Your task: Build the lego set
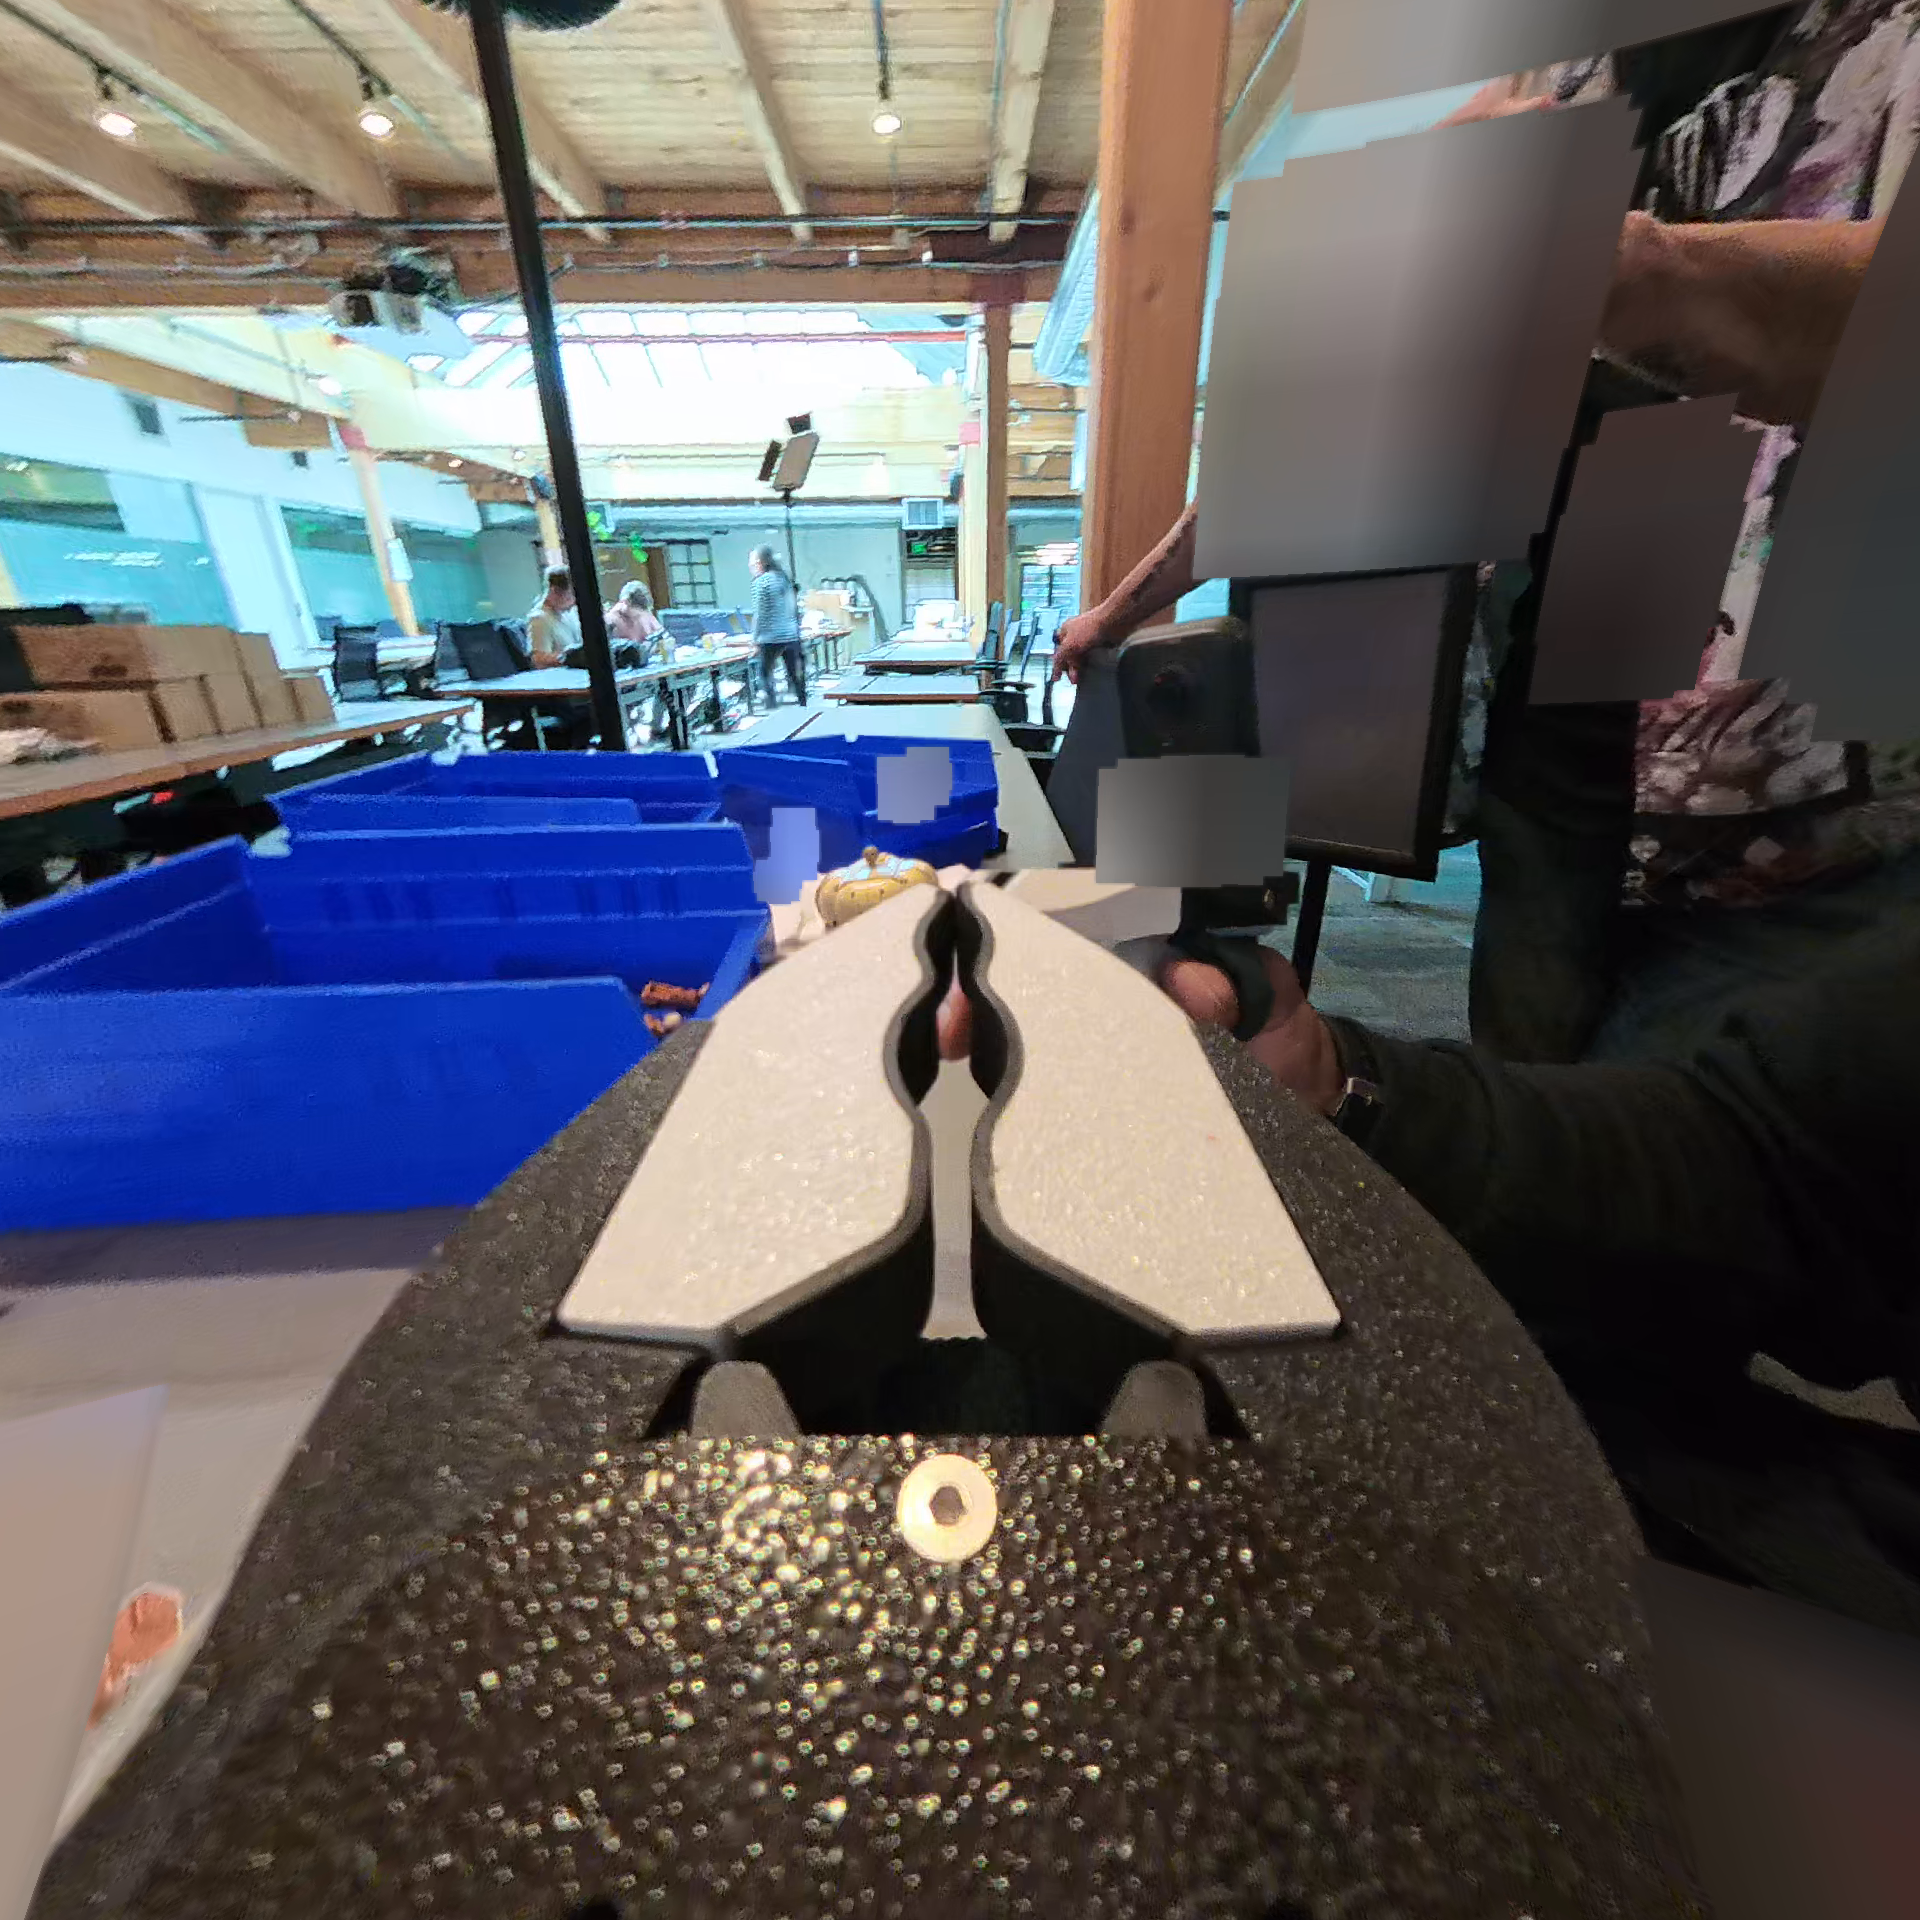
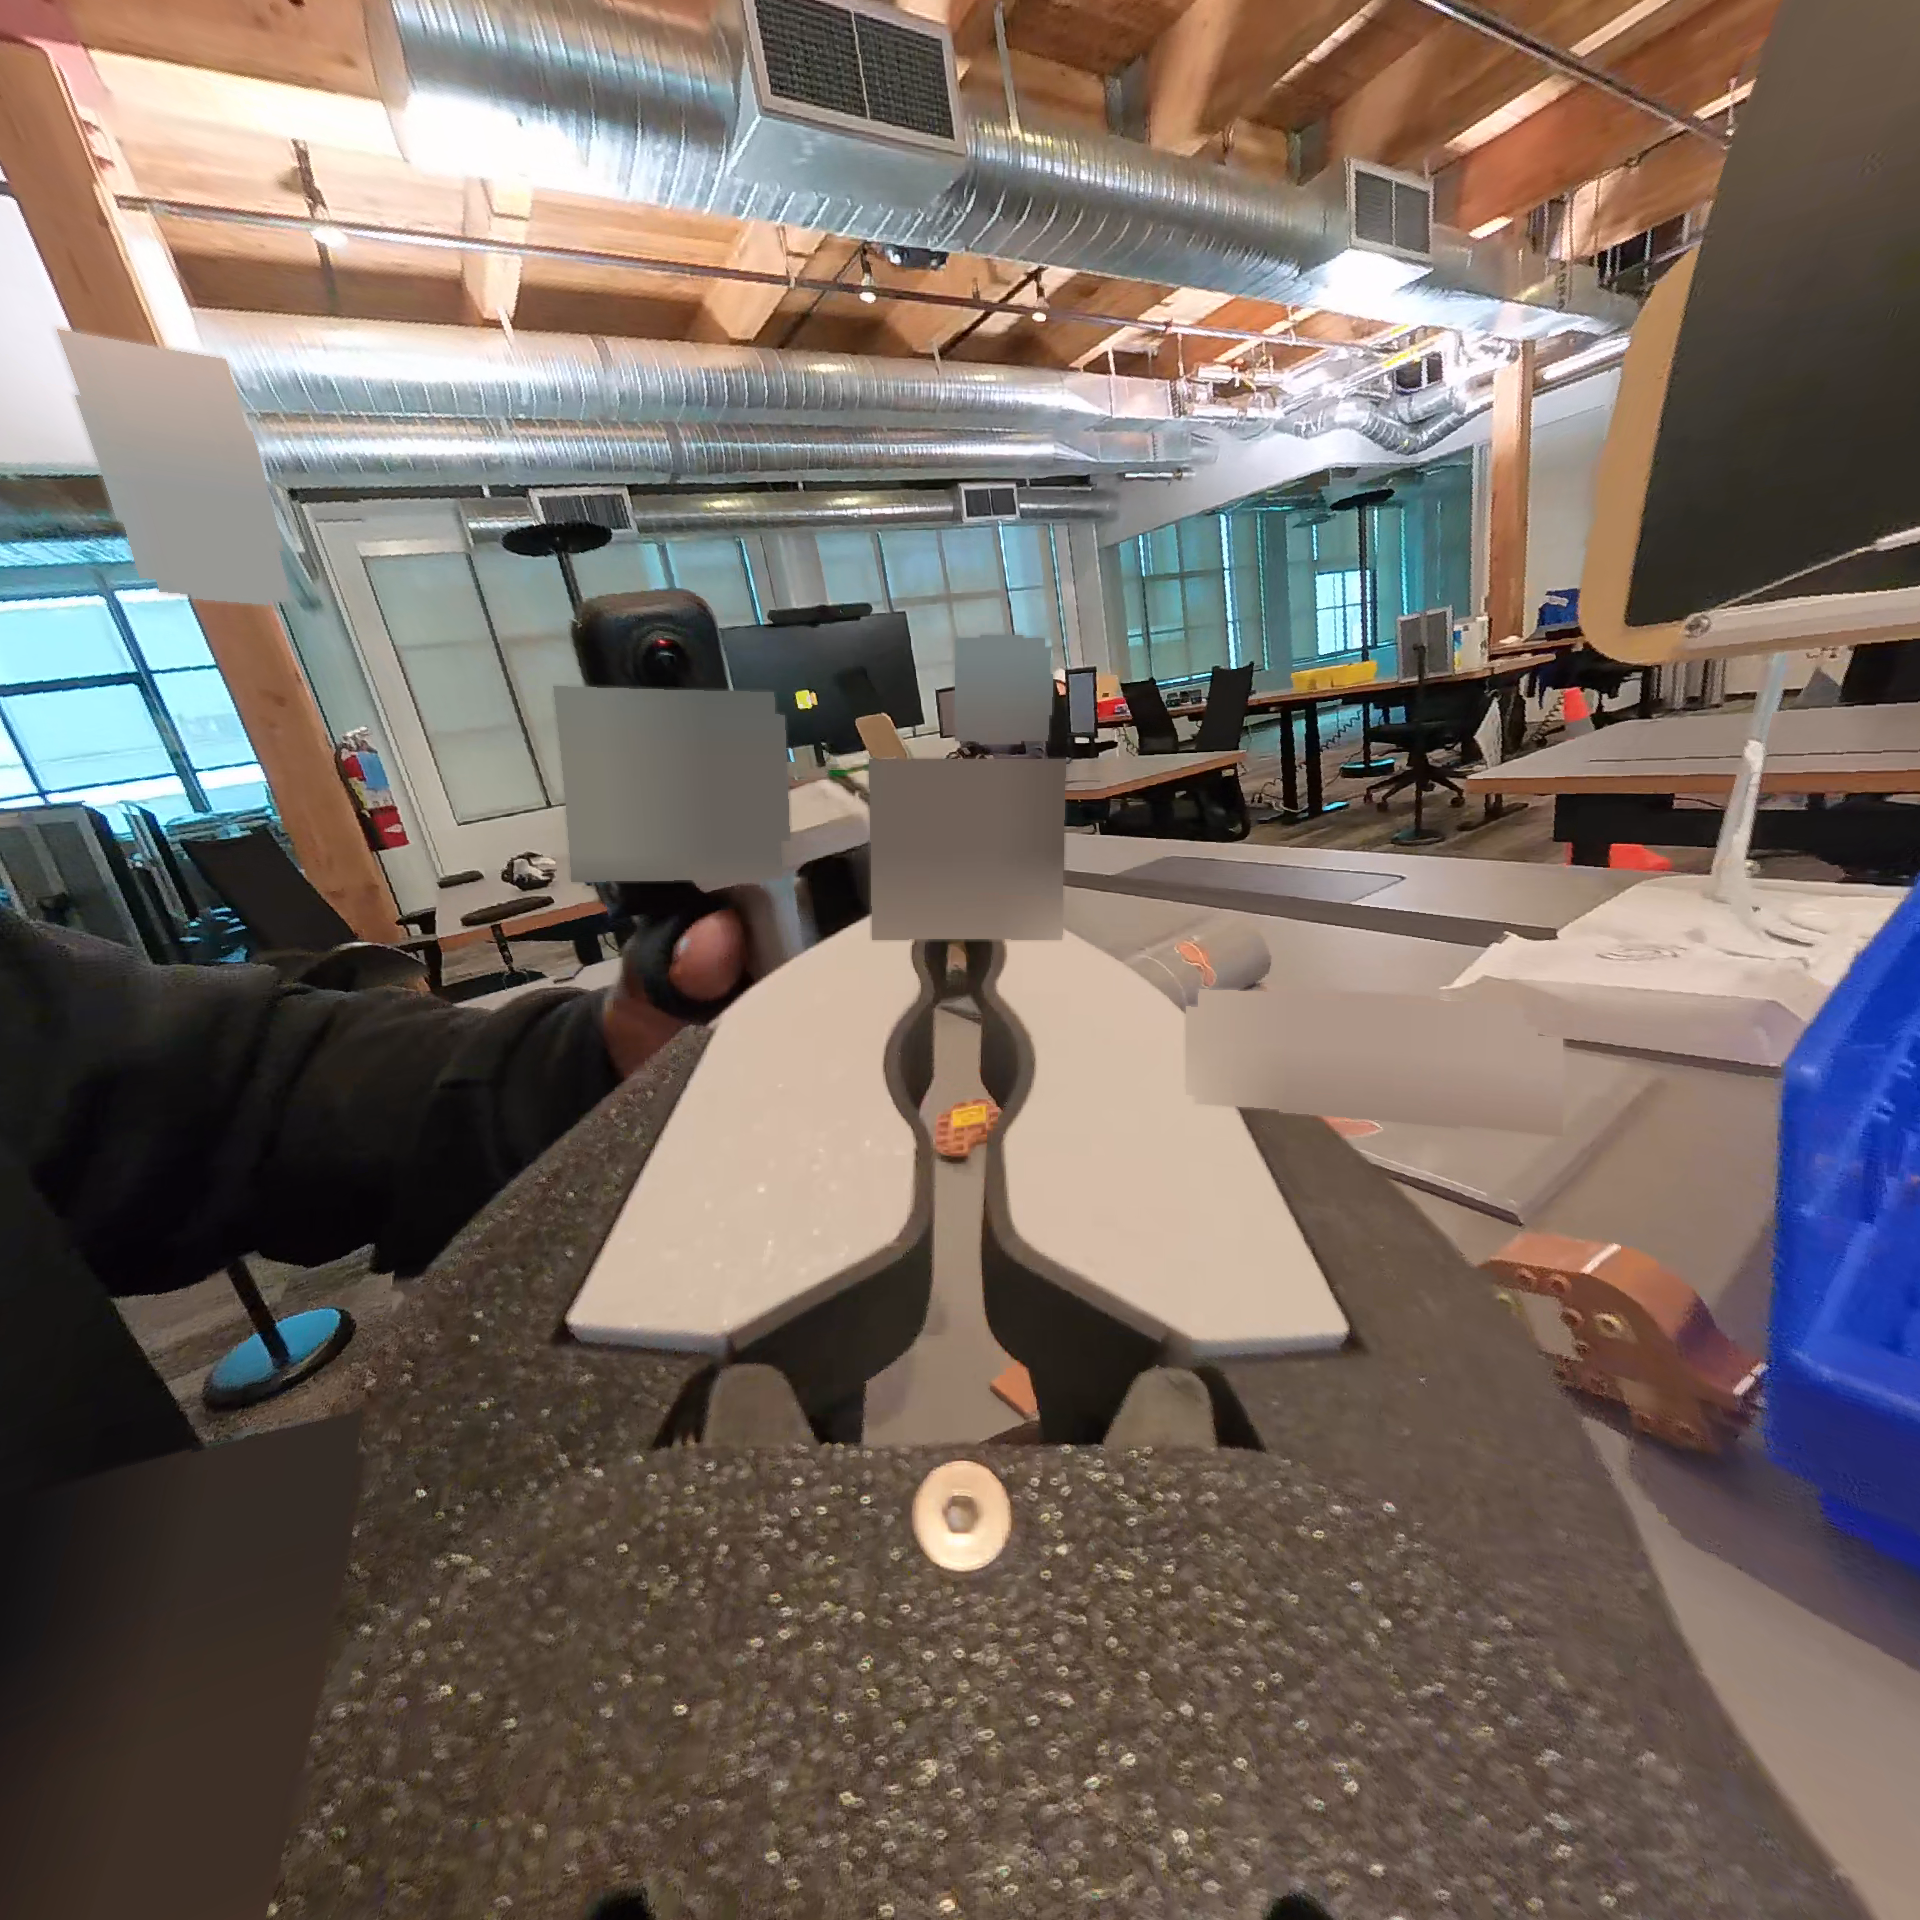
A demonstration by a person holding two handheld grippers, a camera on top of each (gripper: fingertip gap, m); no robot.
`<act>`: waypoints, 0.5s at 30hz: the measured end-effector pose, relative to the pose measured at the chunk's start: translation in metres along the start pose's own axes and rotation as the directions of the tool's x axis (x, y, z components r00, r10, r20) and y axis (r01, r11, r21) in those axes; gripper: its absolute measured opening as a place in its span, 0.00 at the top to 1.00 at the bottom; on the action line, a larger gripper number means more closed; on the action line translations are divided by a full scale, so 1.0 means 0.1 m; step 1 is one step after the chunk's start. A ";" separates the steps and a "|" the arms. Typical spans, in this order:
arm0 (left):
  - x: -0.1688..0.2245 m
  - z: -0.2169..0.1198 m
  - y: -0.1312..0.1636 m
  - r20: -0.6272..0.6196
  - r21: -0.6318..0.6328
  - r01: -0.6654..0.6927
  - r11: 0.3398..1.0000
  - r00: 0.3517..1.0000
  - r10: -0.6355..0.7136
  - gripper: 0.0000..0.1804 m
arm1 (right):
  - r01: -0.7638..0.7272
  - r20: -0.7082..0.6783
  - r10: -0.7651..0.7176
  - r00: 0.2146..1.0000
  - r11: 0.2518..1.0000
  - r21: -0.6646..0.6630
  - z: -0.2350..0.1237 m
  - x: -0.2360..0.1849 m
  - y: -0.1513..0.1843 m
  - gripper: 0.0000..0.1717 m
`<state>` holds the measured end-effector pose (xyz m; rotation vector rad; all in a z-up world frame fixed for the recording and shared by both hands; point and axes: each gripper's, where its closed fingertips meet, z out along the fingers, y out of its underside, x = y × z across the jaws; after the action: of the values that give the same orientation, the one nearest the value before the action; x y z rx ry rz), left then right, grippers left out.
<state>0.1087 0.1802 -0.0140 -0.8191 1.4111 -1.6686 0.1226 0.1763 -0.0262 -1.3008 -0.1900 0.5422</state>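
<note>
My left gripper [image 1: 956, 899] is shut, its white fingers [image 1: 821, 1122] meeting at the tips with nothing between them. Just past its tips sits a small gold and white pumpkin-shaped ornament [image 1: 871, 883] on the table. My right gripper [image 2: 961, 951] is shut; a blur patch covers its very tips, and I see nothing held. A flat orange-brown piece [image 2: 966, 1127] lies on the table below its fingers. The two grippers face each other: a hand [image 1: 1226, 997] holds the right one, and a hand [image 2: 696, 966] holds the left one.
Blue bins [image 1: 416, 966] stand in rows to the left, one holding small brown pieces [image 1: 670, 997]. In the right wrist view a brown plate with holes [image 2: 1621, 1340] lies by a blue bin [image 2: 1849, 1247], with a grey cylinder [image 2: 1210, 961] and white paper [image 2: 1662, 987] beyond. Only a small space, under 4 cm, lies between the two pairs of fingers.
</note>
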 end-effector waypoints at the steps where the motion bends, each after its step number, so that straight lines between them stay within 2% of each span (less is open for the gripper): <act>1: 0.00 0.00 -0.02 -0.013 0.016 -0.013 1.000 1.000 0.013 1.00 | -0.004 0.007 0.004 1.000 1.000 0.001 0.01 -0.02 0.00 0.99; 5: -0.01 -0.09 -0.02 -0.028 0.110 0.035 0.993 0.999 -0.032 1.00 | 0.010 0.019 -0.010 1.000 1.000 -0.017 0.04 -0.07 0.05 0.98; 9: 0.07 -0.15 0.12 -0.050 0.083 0.040 0.996 0.998 -0.036 1.00 | -0.004 0.061 0.007 0.998 0.999 -0.044 0.07 -0.15 0.11 0.97; 15: 0.21 -0.10 0.15 -0.091 0.080 0.018 0.997 0.996 -0.011 1.00 | 0.029 0.112 -0.021 0.993 0.997 -0.071 0.09 -0.27 0.16 0.96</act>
<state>0.0926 0.1653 -0.0303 -0.7177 1.3911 -1.7816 0.0910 0.1738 -0.0348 -1.3382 -0.3206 0.5916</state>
